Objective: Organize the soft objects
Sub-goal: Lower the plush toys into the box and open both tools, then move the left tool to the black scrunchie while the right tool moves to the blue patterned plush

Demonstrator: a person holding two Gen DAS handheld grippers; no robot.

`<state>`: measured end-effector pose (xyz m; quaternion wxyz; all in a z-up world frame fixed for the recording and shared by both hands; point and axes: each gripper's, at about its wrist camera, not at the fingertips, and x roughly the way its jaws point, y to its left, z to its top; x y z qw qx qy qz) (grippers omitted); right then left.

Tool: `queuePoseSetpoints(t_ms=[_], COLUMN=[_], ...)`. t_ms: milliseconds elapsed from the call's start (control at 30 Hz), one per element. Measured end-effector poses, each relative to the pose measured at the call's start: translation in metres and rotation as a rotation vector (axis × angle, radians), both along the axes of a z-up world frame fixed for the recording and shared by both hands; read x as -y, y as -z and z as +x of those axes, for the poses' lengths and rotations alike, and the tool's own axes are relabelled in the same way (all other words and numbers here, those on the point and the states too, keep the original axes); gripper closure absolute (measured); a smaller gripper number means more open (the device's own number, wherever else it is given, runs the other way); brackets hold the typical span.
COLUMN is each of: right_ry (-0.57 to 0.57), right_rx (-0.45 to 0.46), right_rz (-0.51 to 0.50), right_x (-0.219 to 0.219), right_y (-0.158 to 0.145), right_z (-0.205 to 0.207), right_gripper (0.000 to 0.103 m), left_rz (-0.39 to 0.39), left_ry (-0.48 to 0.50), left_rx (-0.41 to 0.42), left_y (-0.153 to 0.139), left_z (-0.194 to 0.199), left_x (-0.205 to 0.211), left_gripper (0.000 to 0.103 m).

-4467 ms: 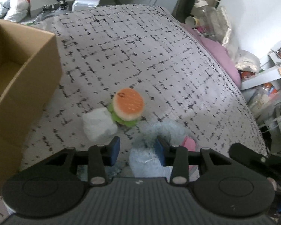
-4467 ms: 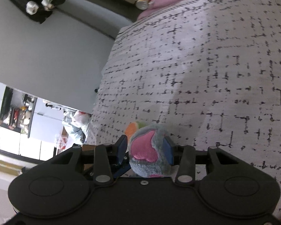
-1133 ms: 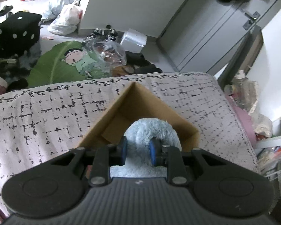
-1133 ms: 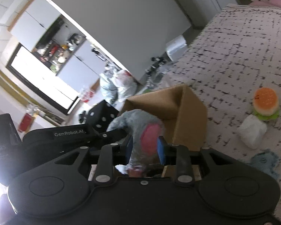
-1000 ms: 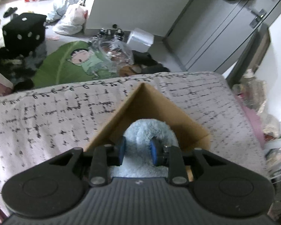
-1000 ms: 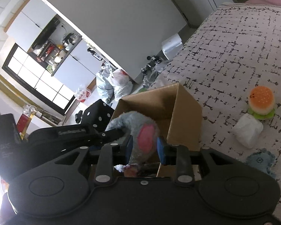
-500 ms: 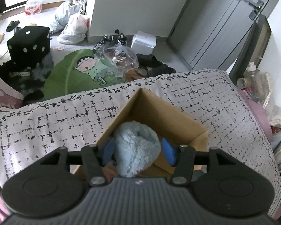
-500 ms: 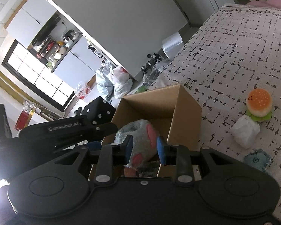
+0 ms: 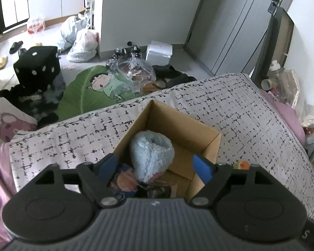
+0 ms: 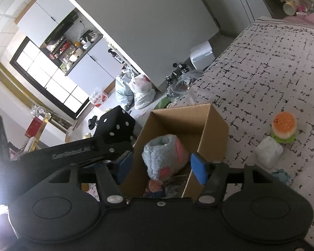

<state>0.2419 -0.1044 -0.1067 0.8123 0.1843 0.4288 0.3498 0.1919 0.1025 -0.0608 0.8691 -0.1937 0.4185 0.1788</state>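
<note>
Hovering over the cardboard box, we hold both tongs, left and right, spread empty; the burger toy lies rightward on the bed, nearer our right.

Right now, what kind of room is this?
Probably a lived-in bedroom at home. A cardboard box holding a fluffy blue plush sits on a bed with a patterned bedspread, and a kitchen shelf shows beyond the doorway.

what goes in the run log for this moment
left claw: open | right claw: open | blue plush: in box | burger toy: on bed
</note>
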Motion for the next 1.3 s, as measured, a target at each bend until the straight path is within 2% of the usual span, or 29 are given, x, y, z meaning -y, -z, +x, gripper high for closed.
queuePoseSetpoints(t_ms=[133, 200, 267, 400, 533, 600, 700, 1067, 1300], right_ry=[0.002, -0.006, -0.007, 0.025, 0.047, 0.050, 0.055, 0.104, 0.145], right_rx=[0.006, 0.014, 0.021, 0.028, 0.025, 0.035, 0.052, 0.062, 0.057], right_rz=[0.003, 0.005, 0.006, -0.003, -0.004, -0.005, -0.009, 0.003, 0.022], right_x=[0.010, 0.016, 0.021, 0.034, 0.050, 0.059, 0.070, 0.108, 0.132], right_y=[-0.007, -0.012, -0.016, -0.018, -0.021, -0.025, -0.031, -0.043, -0.047], right_z=[-0.002, -0.004, -0.005, -0.003, -0.003, -0.005, -0.009, -0.010, -0.008], right_gripper=[0.035, 0.025, 0.021, 0.019, 0.017, 0.009, 0.003, 0.000, 0.000], left_rz=[0.022, 0.039, 0.048, 0.052, 0.071, 0.079, 0.077, 0.062, 0.100], left_ry=[-0.003, 0.002, 0.011, 0.024, 0.022, 0.018, 0.019, 0.086, 0.137], left_rx=[0.017, 0.023, 0.032, 0.039, 0.064, 0.076, 0.076, 0.124, 0.119], left_y=[-0.012, -0.018, -0.023, -0.031, -0.040, -0.044, -0.047, -0.066, -0.070], left_z=[-0.009, -0.012, -0.015, -0.019, -0.025, -0.028, -0.030, -0.035, -0.037], left_x=[0.005, 0.010, 0.015, 0.025, 0.035, 0.039, 0.045, 0.079, 0.104], left_gripper=[0.014, 0.010, 0.008, 0.002, 0.000, 0.000, 0.000, 0.000, 0.000])
